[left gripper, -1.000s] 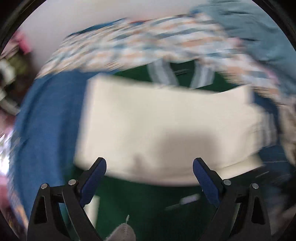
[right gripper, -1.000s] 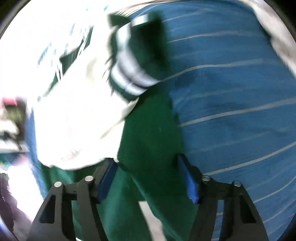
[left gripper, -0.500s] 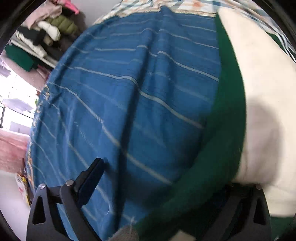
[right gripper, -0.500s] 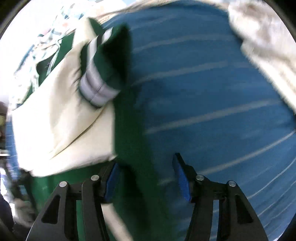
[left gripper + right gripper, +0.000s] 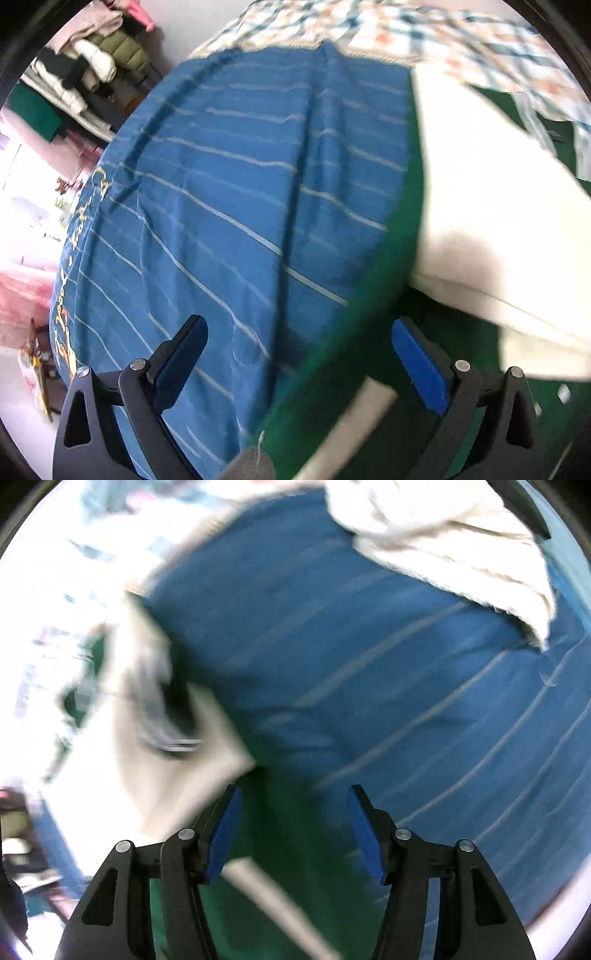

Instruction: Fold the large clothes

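Observation:
A green jacket with cream sleeves [image 5: 491, 206] lies on a blue striped sheet [image 5: 229, 206]. In the left wrist view its green edge [image 5: 384, 302] runs down between my fingers. My left gripper [image 5: 299, 354] is open, with the green hem and sheet between its blue pads. In the right wrist view the jacket [image 5: 155, 760] is blurred at the left, its green body [image 5: 291, 834] between the pads. My right gripper [image 5: 293, 830] is open over the green cloth.
A checked cover [image 5: 406, 33] lies at the far side of the bed. A cream garment [image 5: 443, 542] lies on the sheet at the upper right. Piled clothes on a rack [image 5: 81, 74] stand beyond the bed's left edge.
Both cameras have swung and moved. The left gripper has shifted from over the cream sleeve to the jacket's left green edge. The right gripper stays over the green hem.

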Demonstrator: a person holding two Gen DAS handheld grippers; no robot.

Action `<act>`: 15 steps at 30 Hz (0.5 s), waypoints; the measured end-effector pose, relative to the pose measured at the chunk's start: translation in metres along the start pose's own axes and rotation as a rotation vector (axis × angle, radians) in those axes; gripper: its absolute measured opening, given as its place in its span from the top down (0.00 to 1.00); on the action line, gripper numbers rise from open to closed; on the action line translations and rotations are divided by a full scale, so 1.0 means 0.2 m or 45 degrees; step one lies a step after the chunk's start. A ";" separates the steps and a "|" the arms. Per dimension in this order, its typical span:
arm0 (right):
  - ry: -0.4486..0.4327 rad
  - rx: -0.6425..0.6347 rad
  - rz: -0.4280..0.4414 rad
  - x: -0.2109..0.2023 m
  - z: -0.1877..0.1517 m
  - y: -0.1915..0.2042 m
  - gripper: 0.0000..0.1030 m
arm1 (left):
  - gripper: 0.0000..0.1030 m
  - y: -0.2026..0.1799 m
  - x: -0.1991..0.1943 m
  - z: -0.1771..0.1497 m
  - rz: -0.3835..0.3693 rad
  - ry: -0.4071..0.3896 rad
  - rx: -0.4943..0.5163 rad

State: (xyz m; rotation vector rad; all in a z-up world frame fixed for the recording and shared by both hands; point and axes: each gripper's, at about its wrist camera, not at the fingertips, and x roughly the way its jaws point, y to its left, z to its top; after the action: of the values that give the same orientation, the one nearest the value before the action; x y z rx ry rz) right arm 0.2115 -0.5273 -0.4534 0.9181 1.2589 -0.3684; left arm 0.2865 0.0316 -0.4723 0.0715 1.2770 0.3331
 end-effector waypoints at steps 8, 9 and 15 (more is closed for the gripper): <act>0.060 0.183 0.258 0.48 0.19 0.28 0.64 | 0.00 -0.22 -0.14 0.14 -0.091 -0.137 0.028; 0.024 0.172 0.234 0.47 0.20 0.26 0.67 | 0.00 -0.24 -0.13 0.16 -0.095 -0.144 0.028; -0.035 -0.078 0.049 0.41 0.18 0.38 0.62 | 0.00 -0.29 -0.02 0.15 -0.057 -0.084 0.095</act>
State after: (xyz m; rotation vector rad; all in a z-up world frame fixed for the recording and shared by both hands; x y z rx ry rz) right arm 0.3128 -0.4899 -0.4992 0.8811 1.2195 -0.3098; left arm 0.3264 -0.0211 -0.4726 0.1164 1.2239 0.2429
